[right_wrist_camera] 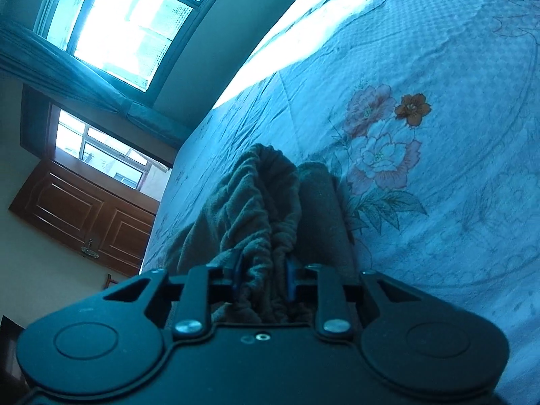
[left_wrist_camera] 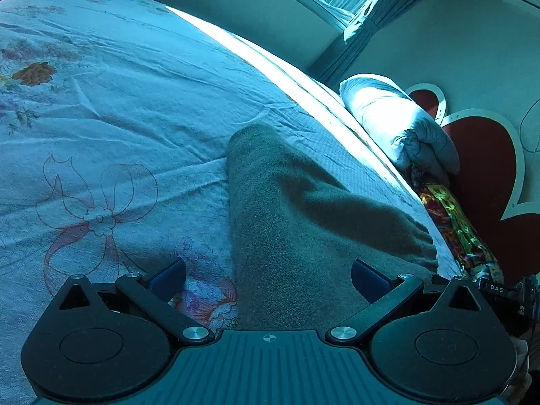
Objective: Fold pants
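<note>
Grey fleece pants lie on a pale floral bedsheet. In the left wrist view one long fold of them runs away from me over the bed. My left gripper is open, its blue fingers spread wide just above the near end of the pants, holding nothing. In the right wrist view my right gripper is shut on the bunched elastic waistband of the pants, which piles up between the fingers. A flatter part of the pants lies to its right on the sheet.
A pillow and a colourful cloth lie at the bed's far right edge by a red heart-shaped headboard. Windows with curtains and a brown wooden cabinet stand beyond the bed edge.
</note>
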`<move>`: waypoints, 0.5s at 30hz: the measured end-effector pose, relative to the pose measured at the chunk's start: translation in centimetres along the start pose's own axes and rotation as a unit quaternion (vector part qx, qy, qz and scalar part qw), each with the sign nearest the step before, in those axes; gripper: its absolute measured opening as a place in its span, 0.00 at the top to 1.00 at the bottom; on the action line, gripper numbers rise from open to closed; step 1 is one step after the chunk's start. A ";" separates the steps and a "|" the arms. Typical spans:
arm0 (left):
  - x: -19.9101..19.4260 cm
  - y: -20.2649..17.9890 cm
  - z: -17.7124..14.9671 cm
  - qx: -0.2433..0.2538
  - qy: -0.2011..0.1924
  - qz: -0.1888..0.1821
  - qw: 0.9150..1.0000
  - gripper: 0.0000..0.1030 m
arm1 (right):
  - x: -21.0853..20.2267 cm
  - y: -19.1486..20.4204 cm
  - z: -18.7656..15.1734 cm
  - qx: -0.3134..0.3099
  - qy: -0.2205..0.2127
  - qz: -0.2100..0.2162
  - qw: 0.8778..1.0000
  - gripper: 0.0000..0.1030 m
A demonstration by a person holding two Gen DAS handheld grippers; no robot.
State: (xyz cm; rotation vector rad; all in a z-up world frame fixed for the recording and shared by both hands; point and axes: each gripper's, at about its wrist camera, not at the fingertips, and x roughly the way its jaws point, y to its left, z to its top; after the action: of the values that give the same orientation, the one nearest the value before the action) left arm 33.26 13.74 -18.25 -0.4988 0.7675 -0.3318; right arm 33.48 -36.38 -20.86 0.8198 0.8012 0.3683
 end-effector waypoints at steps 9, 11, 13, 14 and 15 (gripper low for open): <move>0.3 1.6 0.1 -0.041 0.004 -0.030 0.999 0.00 | -1.4 -0.7 0.7 0.004 -0.028 0.005 1.000 0.61; 0.7 2.0 0.1 -0.059 0.008 -0.036 0.998 0.00 | -1.2 -1.2 0.9 0.012 -0.023 0.004 1.000 0.49; 1.3 2.4 0.1 -0.069 0.014 -0.042 0.997 0.00 | -0.6 -1.8 0.9 0.014 -0.012 0.013 1.000 0.34; 1.5 2.6 0.2 -0.077 0.017 -0.046 0.996 0.00 | -0.2 -1.7 0.8 0.010 -0.007 0.016 1.000 0.34; 1.6 2.9 0.4 -0.088 0.021 -0.056 0.994 0.00 | 0.2 -1.6 0.7 0.007 -0.001 0.020 1.000 0.34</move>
State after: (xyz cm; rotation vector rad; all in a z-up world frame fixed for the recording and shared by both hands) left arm 34.90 15.54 -20.46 -0.7041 0.8159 -0.3808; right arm 34.10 -37.63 -21.85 0.8495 0.7872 0.3986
